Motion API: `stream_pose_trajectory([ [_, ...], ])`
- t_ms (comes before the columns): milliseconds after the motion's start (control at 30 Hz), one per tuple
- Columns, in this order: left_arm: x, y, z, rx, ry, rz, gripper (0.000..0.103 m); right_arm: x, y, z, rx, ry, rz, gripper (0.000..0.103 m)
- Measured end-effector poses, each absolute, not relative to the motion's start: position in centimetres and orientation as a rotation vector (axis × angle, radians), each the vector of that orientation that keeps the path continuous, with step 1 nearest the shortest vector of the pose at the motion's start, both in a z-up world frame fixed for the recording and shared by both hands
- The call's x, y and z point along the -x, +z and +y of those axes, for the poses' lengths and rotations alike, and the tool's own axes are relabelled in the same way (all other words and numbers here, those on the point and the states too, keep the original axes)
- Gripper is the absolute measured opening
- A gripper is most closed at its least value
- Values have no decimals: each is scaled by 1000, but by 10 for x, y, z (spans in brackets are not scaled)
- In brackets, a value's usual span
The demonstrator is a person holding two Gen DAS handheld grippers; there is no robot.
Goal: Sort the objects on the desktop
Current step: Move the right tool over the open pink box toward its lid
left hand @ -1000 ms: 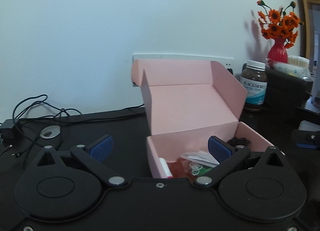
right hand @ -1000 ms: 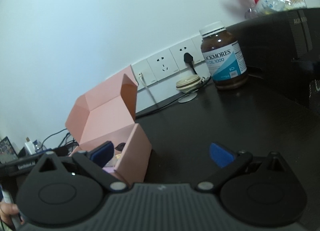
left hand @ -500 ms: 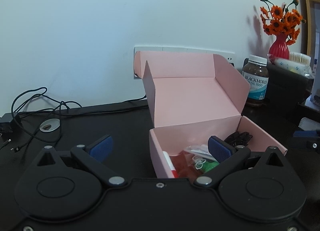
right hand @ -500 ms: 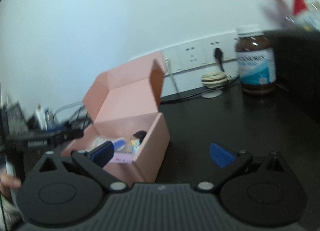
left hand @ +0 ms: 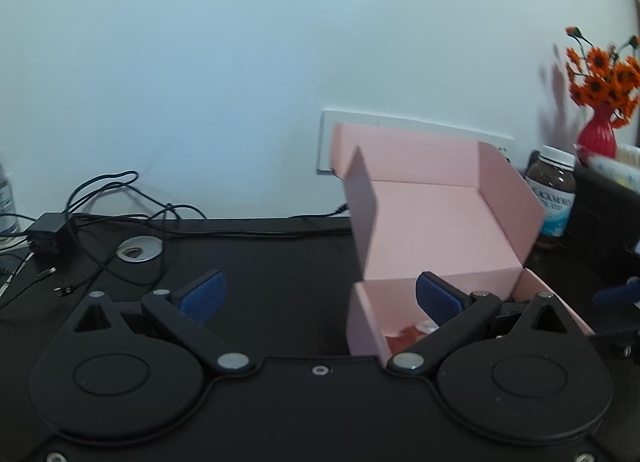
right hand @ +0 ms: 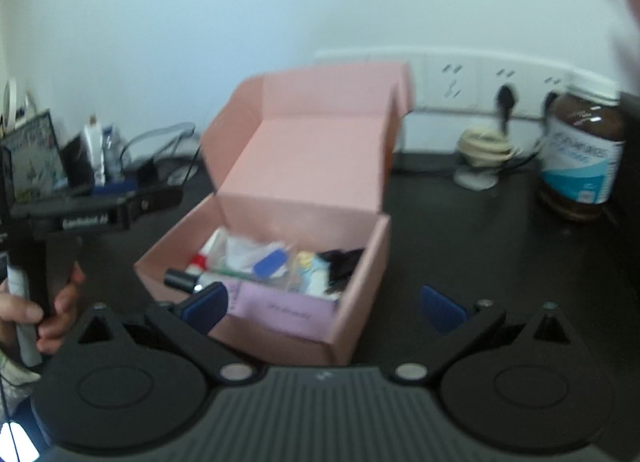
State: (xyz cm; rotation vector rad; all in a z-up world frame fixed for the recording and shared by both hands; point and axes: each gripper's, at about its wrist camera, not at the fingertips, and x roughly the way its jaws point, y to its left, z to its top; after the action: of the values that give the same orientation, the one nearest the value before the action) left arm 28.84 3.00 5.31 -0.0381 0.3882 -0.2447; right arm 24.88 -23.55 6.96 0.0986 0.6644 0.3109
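Both tools stand wide and empty — left tool (left hand: 318, 298), right tool (right hand: 324, 308). Between them on the dark counter (right hand: 460, 230) sits the pink box (right hand: 352, 262), lid up against the wall, already holding small items: a dark tube, a red-capped piece, papers. From the right tool the box lies ahead and to its left, open mouth facing it; from the left tool it lies ahead to the right. Closing the lid looks the likely next step — the right tool seems nearer.
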Motion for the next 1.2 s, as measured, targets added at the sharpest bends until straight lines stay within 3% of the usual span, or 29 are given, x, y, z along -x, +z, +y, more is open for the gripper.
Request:
stream_pose_trajectory([
  [100, -291, 53, 32, 56, -242, 403, 103, -257, 81, -231, -173, 321, 704, 102],
  [233, -293, 51, 30, 59, -261, 426, 103, -262, 93, -209, 15, 241, 727, 102],
  [767, -283, 50, 14, -22, -283, 393, 103, -290, 69, -172, 147, 182, 860, 102],
  [967, -282, 49, 13, -28, -289, 395, 103, -290, 69, -179, 113, 182, 861, 102],
  [1200, -287, 44, 13, -12, -310, 433, 103, -296, 76, -230, -157, 218, 765, 102],
])
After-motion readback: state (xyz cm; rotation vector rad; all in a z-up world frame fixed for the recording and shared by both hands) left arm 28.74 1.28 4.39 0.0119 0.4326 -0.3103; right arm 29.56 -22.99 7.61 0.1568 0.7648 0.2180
